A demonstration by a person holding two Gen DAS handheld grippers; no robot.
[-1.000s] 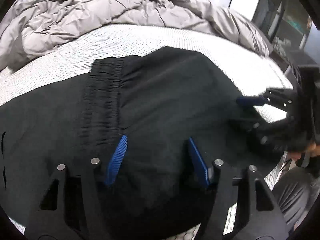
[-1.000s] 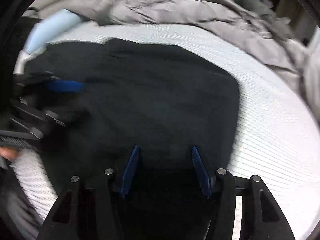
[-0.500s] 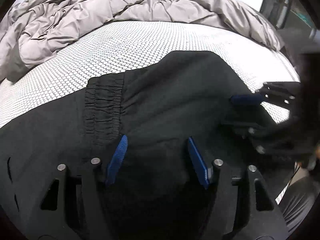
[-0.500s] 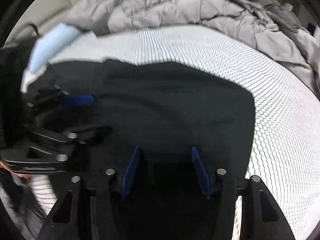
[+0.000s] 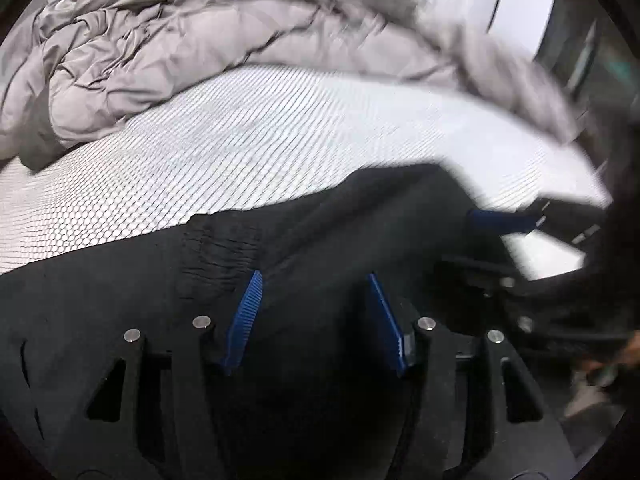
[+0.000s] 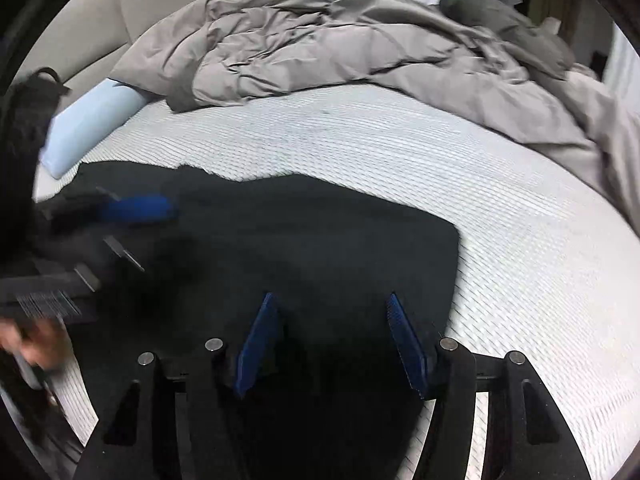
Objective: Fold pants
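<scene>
One pair of black pants (image 5: 320, 240) lies flat on a white mattress (image 5: 240, 140), long axis running side to side, elastic waistband (image 5: 218, 248) toward the left. Both grippers hover over its near edge: left gripper (image 5: 316, 312) and right gripper (image 6: 334, 336) stand open with dark cloth between the pads (unpressed, apparently), the left narrowing, the right widening.

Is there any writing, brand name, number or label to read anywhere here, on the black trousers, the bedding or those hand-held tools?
None: no text can be read in either view.
The black pants show only plain fabric and a gathered waistband.
The grey duvet and white mattress bear no print.
The left gripper and right gripper carry no visible lettering.
</scene>
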